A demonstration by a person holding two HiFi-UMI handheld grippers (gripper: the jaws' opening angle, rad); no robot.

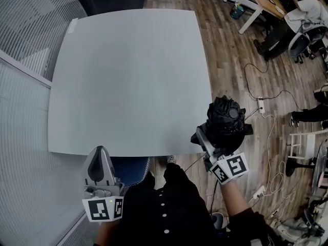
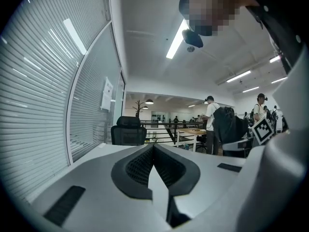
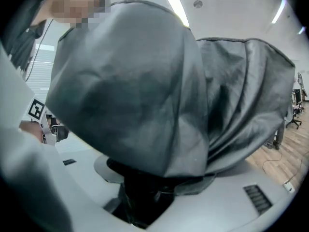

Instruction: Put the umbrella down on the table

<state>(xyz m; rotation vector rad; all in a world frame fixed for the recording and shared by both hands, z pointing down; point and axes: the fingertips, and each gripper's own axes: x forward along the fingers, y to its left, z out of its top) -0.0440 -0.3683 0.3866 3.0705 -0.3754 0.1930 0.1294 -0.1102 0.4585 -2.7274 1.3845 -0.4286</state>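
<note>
Right gripper (image 1: pixel 207 140) clamps the folded umbrella (image 1: pixel 225 118) at its base, likely the stiffest hold; soft, probably light canopy bunches above it. Left gripper (image 1: pixel 100 155) closed, empty.

Left gripper (image 2: pixel 153 148): jaws closed together, nothing between them. Pale table (image 2: pixel 91 154) ahead, black office chair (image 2: pixel 128 129) at its far edge. Slatted blinds (image 2: pixel 34 105) to the left; dark umbrella (image 2: pixel 229 125) to the right

The umbrella (image 1: pixel 225 118) is black and folded shut, with its cloth all bunched up. It stands upright, its bottom end in the right gripper (image 1: pixel 207 140). It is just past the white bench's (image 1: pixel 128 76) near right corner, not on it.
</note>
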